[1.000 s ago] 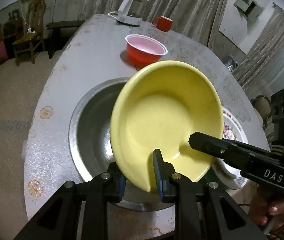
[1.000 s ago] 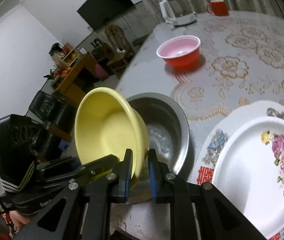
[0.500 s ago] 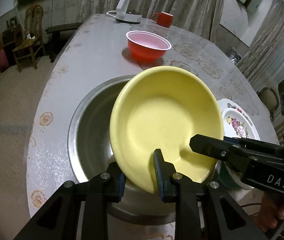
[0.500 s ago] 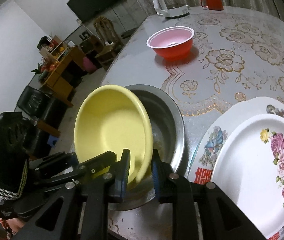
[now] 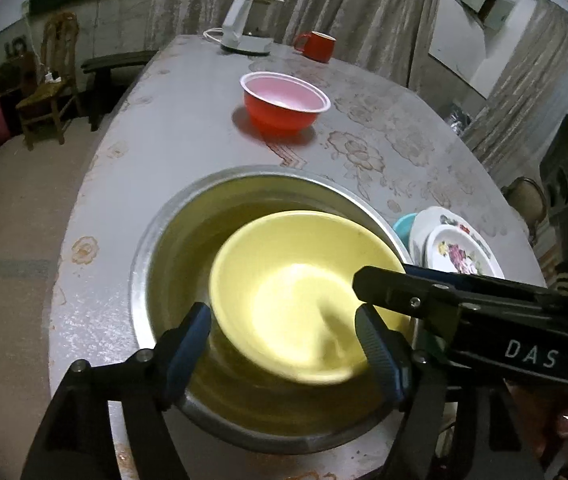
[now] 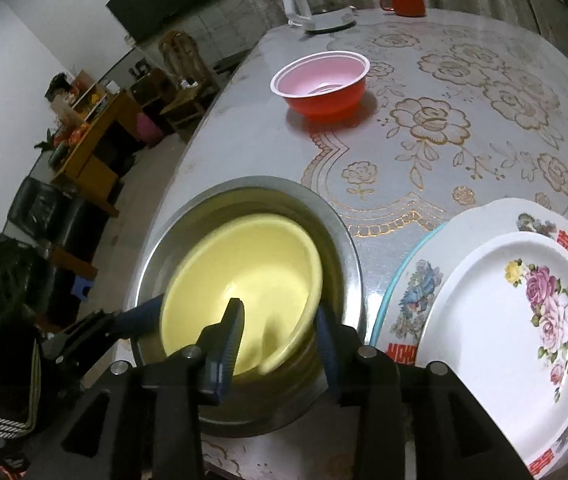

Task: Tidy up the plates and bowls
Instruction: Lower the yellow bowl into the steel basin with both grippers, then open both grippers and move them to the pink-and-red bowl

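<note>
A yellow bowl [image 5: 296,280] lies motion-blurred inside the steel basin [image 5: 172,216] at the table's near edge. My left gripper [image 5: 284,344] straddles the bowl's near rim, its jaws opening wide, and neither pad touches the bowl. In the right wrist view the yellow bowl [image 6: 252,264] sits in the basin [image 6: 348,248]. My right gripper [image 6: 278,332] is also opening, with the bowl's near rim loose between its pads. A red bowl [image 5: 284,100] with a pink inside stands farther back on the table.
Floral plates [image 6: 504,320] are stacked to the right of the basin over a teal-rimmed plate [image 6: 388,300]. A white kettle [image 5: 244,24] and a red mug [image 5: 318,46] stand at the far edge. Chairs and a sofa stand on the floor to the left.
Both grippers held the tilted yellow bowl by its rim above the basin. Both have now opened and the bowl has dropped into the basin.
</note>
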A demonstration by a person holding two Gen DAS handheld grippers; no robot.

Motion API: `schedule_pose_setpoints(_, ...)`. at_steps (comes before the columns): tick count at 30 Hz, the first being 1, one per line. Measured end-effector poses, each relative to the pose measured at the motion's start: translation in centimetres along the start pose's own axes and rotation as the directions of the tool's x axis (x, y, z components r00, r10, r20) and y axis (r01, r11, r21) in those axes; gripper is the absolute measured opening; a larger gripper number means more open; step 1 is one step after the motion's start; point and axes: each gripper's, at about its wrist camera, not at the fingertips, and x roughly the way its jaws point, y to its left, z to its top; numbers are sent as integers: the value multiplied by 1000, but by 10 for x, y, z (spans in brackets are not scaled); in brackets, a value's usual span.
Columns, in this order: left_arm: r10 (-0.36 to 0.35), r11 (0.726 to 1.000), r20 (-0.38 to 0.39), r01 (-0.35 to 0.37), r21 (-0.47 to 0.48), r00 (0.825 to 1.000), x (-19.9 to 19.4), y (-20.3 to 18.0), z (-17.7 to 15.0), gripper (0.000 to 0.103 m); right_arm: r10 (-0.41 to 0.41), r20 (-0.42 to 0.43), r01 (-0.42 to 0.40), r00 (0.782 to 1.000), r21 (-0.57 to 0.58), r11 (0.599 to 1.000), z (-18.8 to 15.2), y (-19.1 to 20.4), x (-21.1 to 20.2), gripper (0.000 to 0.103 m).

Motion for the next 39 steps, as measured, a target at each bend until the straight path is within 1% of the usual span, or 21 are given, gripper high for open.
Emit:
schedule_pose_setpoints(3, -3, 1000, 11, 3, -7, 1000, -4, 2, 0, 75, -15, 5, 15, 1000, -9, 1000, 0, 3, 1, 37)
schedule_pose_setpoints(5, 7, 1000, 18, -7, -3, 1000, -5, 2, 0, 75, -15, 5, 15, 1000, -9, 1000, 1, 3, 1, 37)
schedule_pose_setpoints(9, 31, 999, 34, -32, 9, 999, -7, 4, -1, 71, -17, 7, 17, 1000, -10, 1000, 2, 3, 2, 37)
schedule_pose_setpoints(13, 30, 1000, 36, -30, -2, 999, -8, 7, 1, 71, -18, 7, 18, 1000, -23, 1000, 3, 6, 4, 37)
schedule_pose_setpoints(20, 36, 999, 26, -35, -11, 999, -6, 7, 4, 73, 8, 3, -8, 1000, -12, 1000, 4, 4, 4, 37)
schedule_pose_setpoints(28, 41, 999, 26, -41, -19, 999, -7, 6, 7, 78, 26, 15, -26, 1000, -12, 1000, 5, 2, 0, 37)
schedule_pose_setpoints(31, 46, 999, 27, -45, -19, 999, -6, 5, 10, 82, 31, 29, -30, 999, -15, 999, 7, 1, -4, 37)
schedule_pose_setpoints(39, 58, 998, 17, -58, -11, 998, -3, 4, 23, 83, 11, 78, -10, 997, -13, 1000, 21, -9, -16, 37)
